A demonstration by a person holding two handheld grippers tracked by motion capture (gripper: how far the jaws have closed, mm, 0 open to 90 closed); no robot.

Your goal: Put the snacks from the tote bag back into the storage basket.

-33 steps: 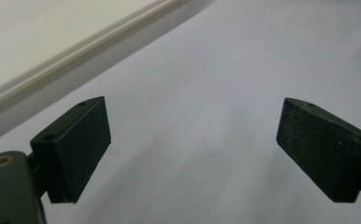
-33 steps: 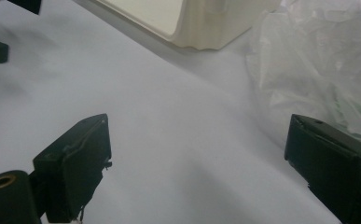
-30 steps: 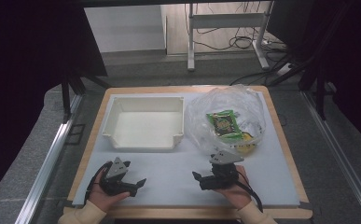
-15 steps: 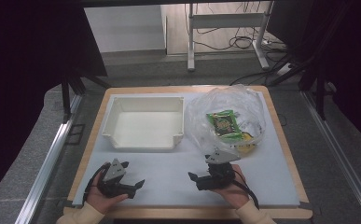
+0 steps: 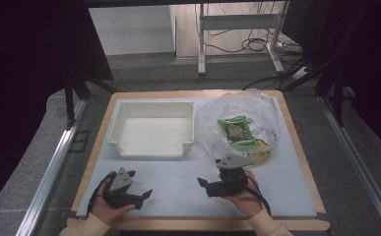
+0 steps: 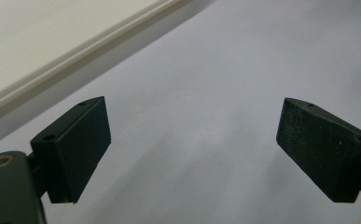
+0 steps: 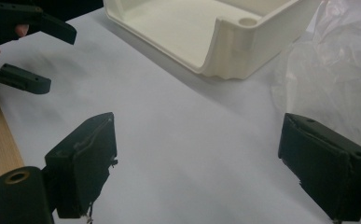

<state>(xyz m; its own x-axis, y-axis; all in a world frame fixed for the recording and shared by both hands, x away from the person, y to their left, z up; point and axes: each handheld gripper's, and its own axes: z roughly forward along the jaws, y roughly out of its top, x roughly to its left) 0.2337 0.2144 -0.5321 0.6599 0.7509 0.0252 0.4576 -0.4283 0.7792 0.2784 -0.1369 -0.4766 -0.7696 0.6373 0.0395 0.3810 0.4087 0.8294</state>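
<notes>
Two grippers, left and right, spread and empty; risk of tearing flimsy bag at 1 o'clock, spilling packets.

1. The worktop is pale grey-white with a light wooden edge
2. The tray is cream all over
3. The bag is clear and crinkled, holding a green packet with yellow print
4. Left tool and right tool are black, each topped by a grey plate
5. The sleeves are cream
</notes>
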